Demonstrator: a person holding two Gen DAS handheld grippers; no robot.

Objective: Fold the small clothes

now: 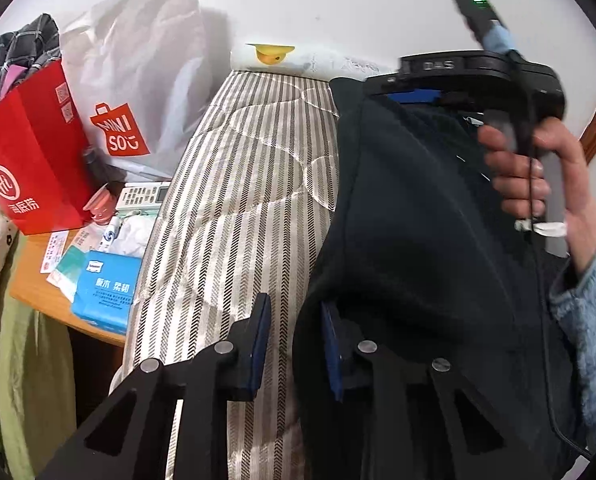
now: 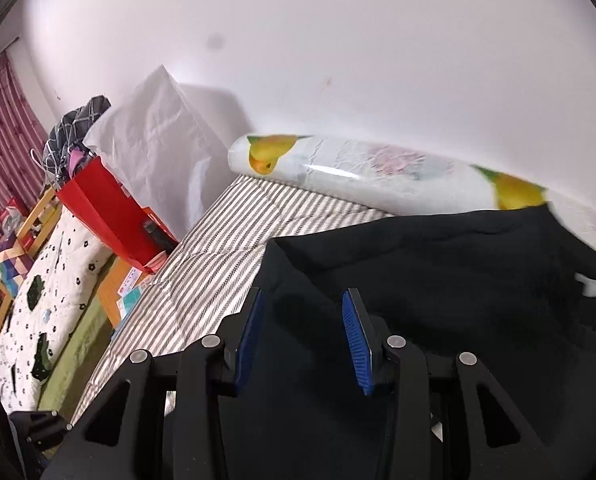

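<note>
A dark navy garment (image 1: 409, 216) lies on the striped mattress (image 1: 250, 184). It also shows in the right wrist view (image 2: 437, 280). My left gripper (image 1: 296, 344) is open at the garment's left edge, and cloth drapes over its right finger (image 1: 331, 352). My right gripper (image 2: 303, 336) is open and hovers over the garment, with nothing between its blue pads. In the left wrist view the right gripper's body (image 1: 477, 76) and the hand holding it are at the garment's far right side.
A wooden side table (image 1: 38, 288) at the mattress's left holds a red bag (image 1: 30, 152), a white Miniso bag (image 1: 138, 80), a tissue pack (image 1: 106, 292) and a remote. A rolled printed cover (image 2: 377, 176) lies along the wall. A quilted bed (image 2: 46, 292) is further left.
</note>
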